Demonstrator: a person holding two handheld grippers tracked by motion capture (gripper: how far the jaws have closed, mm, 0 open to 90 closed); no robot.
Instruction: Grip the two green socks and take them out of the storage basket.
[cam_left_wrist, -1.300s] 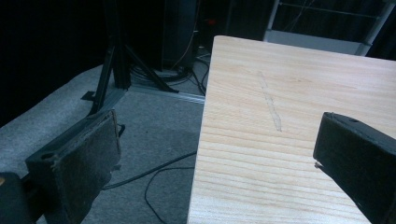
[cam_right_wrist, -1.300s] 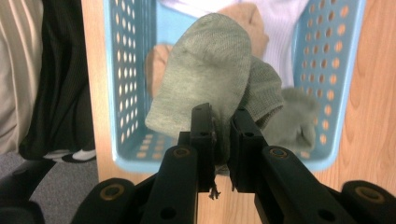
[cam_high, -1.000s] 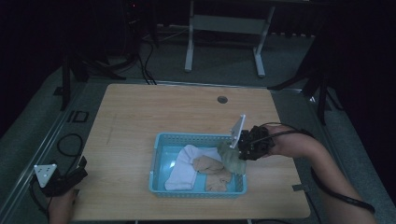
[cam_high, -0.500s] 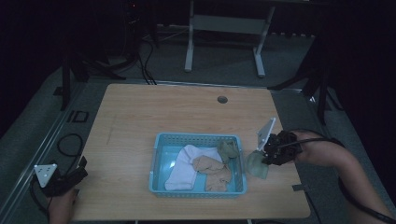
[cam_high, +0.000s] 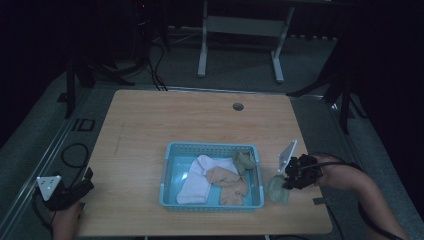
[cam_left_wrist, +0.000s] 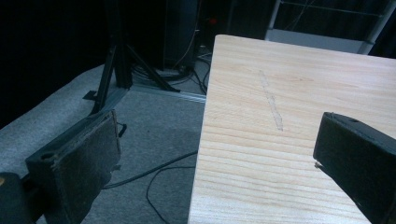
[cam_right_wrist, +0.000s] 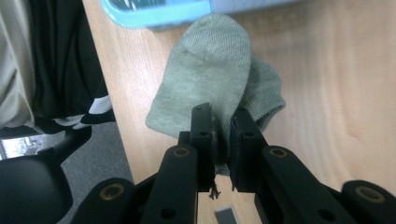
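Observation:
A pale green sock (cam_high: 276, 189) (cam_right_wrist: 215, 74) droops onto the wooden table (cam_high: 150, 125) just right of a light blue basket (cam_high: 167, 170). My right gripper (cam_high: 289, 181) (cam_right_wrist: 222, 121) is shut on one end of that sock. Inside the basket lie a white sock (cam_high: 197, 180), tan socks (cam_high: 227, 182) and another green sock (cam_high: 244, 161). My left gripper (cam_high: 82, 187) (cam_left_wrist: 215, 154) stands open at the table's front left corner, one jaw over the floor, the other over the tabletop, nothing between them.
A round cable hole (cam_high: 238, 106) sits near the table's far edge. Cables (cam_left_wrist: 154, 172) lie on the grey carpet left of the table. A dark stand (cam_left_wrist: 119, 60) and a grey desk frame (cam_high: 240, 30) stand beyond it. The basket's edge (cam_right_wrist: 154, 14) shows close to the held sock.
My right gripper has carried the green sock out of the basket's right end, rightward and toward me, and lowered it onto the table. The left gripper has stayed still.

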